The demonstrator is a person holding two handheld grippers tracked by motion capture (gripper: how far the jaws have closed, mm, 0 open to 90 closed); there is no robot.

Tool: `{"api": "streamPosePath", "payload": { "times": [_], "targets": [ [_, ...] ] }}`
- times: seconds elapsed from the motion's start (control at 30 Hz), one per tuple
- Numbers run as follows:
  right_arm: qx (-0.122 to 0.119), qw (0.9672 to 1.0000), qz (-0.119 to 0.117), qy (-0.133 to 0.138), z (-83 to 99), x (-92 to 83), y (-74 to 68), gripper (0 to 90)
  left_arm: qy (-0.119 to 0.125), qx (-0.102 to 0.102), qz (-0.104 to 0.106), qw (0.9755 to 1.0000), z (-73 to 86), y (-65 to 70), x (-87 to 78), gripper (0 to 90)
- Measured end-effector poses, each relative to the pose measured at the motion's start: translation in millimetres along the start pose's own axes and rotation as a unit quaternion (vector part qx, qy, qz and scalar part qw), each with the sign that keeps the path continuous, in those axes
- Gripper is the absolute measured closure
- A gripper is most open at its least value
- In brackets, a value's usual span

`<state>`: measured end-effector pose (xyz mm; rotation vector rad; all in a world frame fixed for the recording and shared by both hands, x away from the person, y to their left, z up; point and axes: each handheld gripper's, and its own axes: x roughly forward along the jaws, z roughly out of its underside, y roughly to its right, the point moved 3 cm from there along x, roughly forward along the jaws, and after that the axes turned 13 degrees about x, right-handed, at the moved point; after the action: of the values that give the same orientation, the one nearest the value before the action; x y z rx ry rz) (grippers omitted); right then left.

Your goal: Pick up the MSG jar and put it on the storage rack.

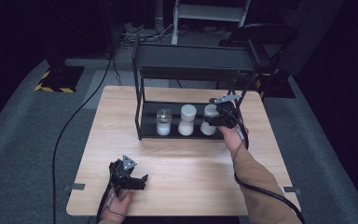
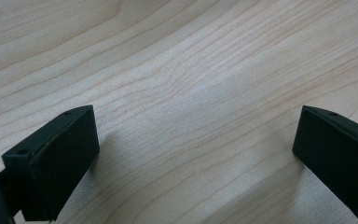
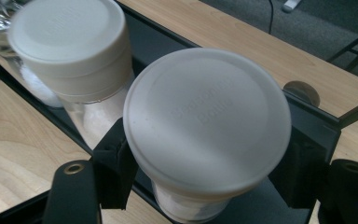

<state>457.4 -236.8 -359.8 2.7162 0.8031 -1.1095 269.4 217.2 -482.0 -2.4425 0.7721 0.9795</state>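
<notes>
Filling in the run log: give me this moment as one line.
right tool: shut on white-lidded clear seasoning jar | jar: over black metal rack's lower shelf | left tool: open, over light wooden table

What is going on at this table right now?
A person works with two handheld grippers. The right gripper is shut on a white-lidded jar at the right end of the black rack's lower shelf, beside a second white-lidded jar and a clear-topped jar. The left gripper rests open over the bare wooden table, holding nothing.
</notes>
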Motion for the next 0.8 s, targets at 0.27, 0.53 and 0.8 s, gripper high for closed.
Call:
{"api": "streamPosePath", "payload": {
  "times": [0.27,0.53,0.8],
  "targets": [
    [0.008,0.9999,0.003,-0.008,0.3,7.6,2.2,33.5,0.0,0.0,0.0,1.0,-0.1,0.0,-0.1,0.0],
    [0.008,0.9999,0.001,-0.007,1.7,8.0,2.7,33.4,0.0,0.0,0.0,1.0,-0.1,0.0,-0.1,0.0],
    [0.013,0.9999,-0.003,-0.007,3.6,6.0,7.5,32.4,-0.001,0.0,0.0,1.0,-0.1,0.0,-0.1,0.0]
  ]
}}
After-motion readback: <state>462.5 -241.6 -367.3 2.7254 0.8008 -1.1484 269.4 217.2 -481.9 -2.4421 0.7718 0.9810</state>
